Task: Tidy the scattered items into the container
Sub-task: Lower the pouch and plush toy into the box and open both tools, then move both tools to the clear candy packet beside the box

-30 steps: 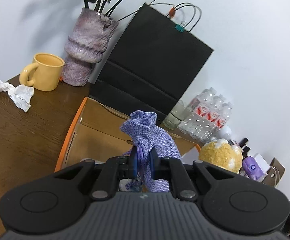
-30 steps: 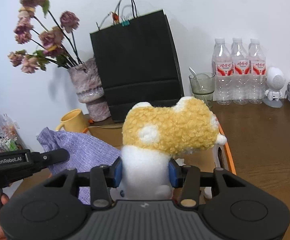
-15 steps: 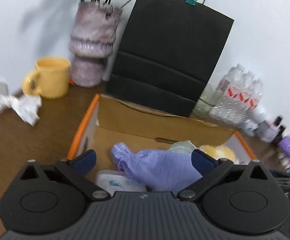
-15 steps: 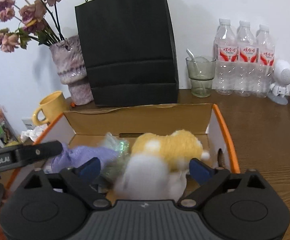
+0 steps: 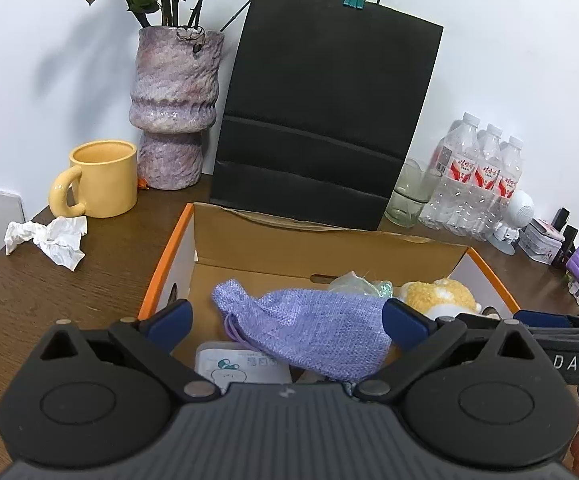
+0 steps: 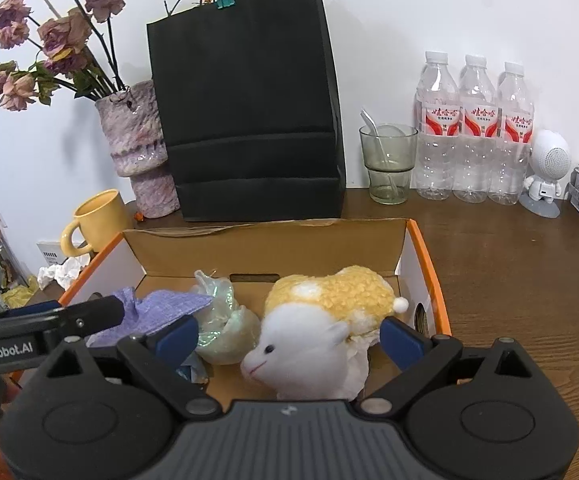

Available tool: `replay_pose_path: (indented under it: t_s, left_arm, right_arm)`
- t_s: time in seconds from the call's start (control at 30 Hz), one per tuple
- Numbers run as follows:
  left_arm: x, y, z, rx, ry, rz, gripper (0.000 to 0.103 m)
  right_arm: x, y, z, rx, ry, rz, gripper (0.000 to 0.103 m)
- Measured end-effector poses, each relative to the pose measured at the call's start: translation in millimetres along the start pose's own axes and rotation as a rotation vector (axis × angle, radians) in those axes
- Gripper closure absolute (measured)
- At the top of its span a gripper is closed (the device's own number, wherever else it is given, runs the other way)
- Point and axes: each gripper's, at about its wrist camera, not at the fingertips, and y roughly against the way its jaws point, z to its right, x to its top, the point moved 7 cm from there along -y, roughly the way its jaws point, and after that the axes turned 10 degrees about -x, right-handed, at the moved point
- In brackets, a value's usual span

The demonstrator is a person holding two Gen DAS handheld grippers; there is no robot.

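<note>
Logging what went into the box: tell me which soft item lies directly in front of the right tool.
The yellow-and-white plush animal, lying between the right tool's open fingers. The purple knit pouch and the iridescent bag lie farther left in the cardboard box.

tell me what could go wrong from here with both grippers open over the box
1. The purple pouch lies between the open left gripper fingers; pulling back carelessly might snag its drawstring.
2. The two grippers sit close together above the cardboard box, so they could bump while withdrawing.
3. The crumpled tissue beside the yellow mug sits outside the box and could get overlooked.
</note>
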Motion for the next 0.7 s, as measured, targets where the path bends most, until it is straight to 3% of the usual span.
replay_pose_path:
  t_s: [0.37, 0.7]
  left_arm:
    - [-1.7, 22.1, 5.3, -0.003, -0.014, 0.028, 0.000]
    - [-22.5, 87.7, -1.4, -0.007, -0.055, 0.082, 0.000]
  right_arm:
    - [-3.7, 20.7, 0.5, -0.010, -0.002, 0.029, 0.005]
    - [-24.2, 87.5, 21.6, -0.008, -0.012, 0.108, 0.005]
